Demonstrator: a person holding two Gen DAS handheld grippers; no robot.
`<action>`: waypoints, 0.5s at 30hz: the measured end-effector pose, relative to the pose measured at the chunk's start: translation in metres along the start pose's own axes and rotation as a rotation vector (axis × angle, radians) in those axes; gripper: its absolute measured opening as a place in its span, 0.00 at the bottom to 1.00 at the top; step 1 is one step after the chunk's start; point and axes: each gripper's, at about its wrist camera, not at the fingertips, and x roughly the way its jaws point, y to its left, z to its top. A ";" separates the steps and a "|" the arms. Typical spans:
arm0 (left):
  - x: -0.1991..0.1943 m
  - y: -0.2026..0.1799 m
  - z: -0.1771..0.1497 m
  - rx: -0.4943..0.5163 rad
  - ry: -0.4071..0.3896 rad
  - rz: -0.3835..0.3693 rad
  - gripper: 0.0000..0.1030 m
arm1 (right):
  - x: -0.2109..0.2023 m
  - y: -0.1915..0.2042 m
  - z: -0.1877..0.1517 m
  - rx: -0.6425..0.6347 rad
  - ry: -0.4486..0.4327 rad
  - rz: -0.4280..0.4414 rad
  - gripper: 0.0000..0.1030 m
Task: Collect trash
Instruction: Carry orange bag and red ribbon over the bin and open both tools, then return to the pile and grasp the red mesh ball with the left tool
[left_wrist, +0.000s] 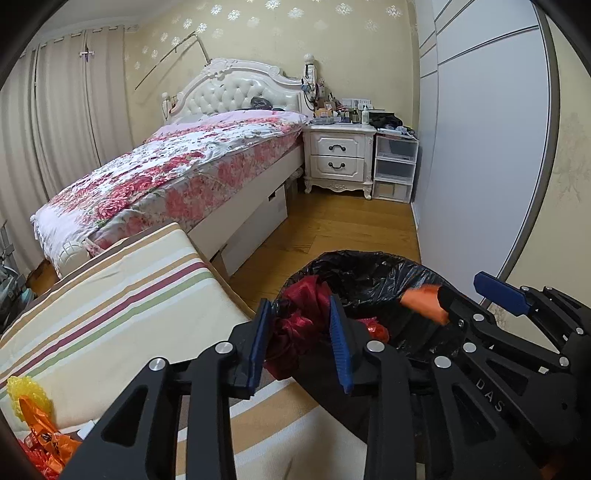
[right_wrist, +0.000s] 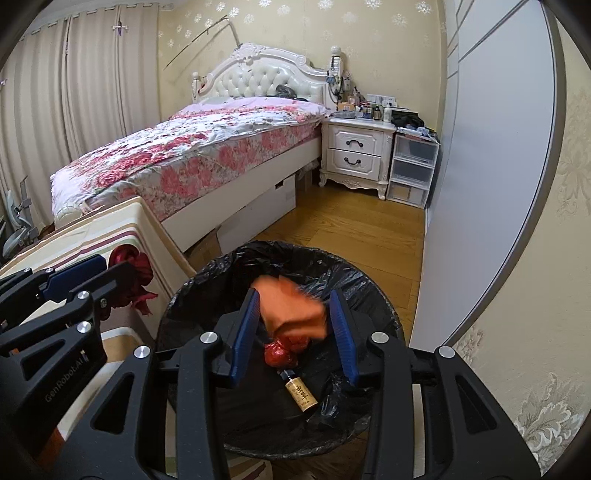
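A bin with a black liner (right_wrist: 207, 291) stands on the floor beside a striped table. My left gripper (left_wrist: 301, 347) is shut on a dark red crumpled wrapper (left_wrist: 303, 325) at the bin's left rim; it also shows in the right wrist view (right_wrist: 135, 271). My right gripper (right_wrist: 293, 334) is open over the bin, and a blurred orange piece (right_wrist: 291, 310) is between its fingers, apart from them. In the bin lie a red ball of wrapper (right_wrist: 279, 354) and a small brown bottle (right_wrist: 301, 395). The right gripper also shows in the left wrist view (left_wrist: 476, 295).
The striped tablecloth (left_wrist: 122, 306) carries orange and yellow wrappers (left_wrist: 33, 424) at its near left corner. A bed (left_wrist: 177, 173), a white nightstand (left_wrist: 338, 158), plastic drawers (left_wrist: 395, 166) and a wardrobe door (left_wrist: 487, 147) surround a strip of wooden floor (left_wrist: 332, 229).
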 end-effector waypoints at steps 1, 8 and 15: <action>0.003 0.000 0.000 0.005 0.003 0.008 0.43 | 0.001 -0.002 0.000 0.008 0.003 -0.002 0.45; 0.004 0.006 -0.004 -0.032 0.019 0.038 0.66 | -0.001 -0.008 -0.004 0.025 -0.004 -0.041 0.53; -0.013 0.017 -0.008 -0.060 0.018 0.071 0.74 | -0.014 -0.009 -0.007 0.042 0.007 -0.031 0.59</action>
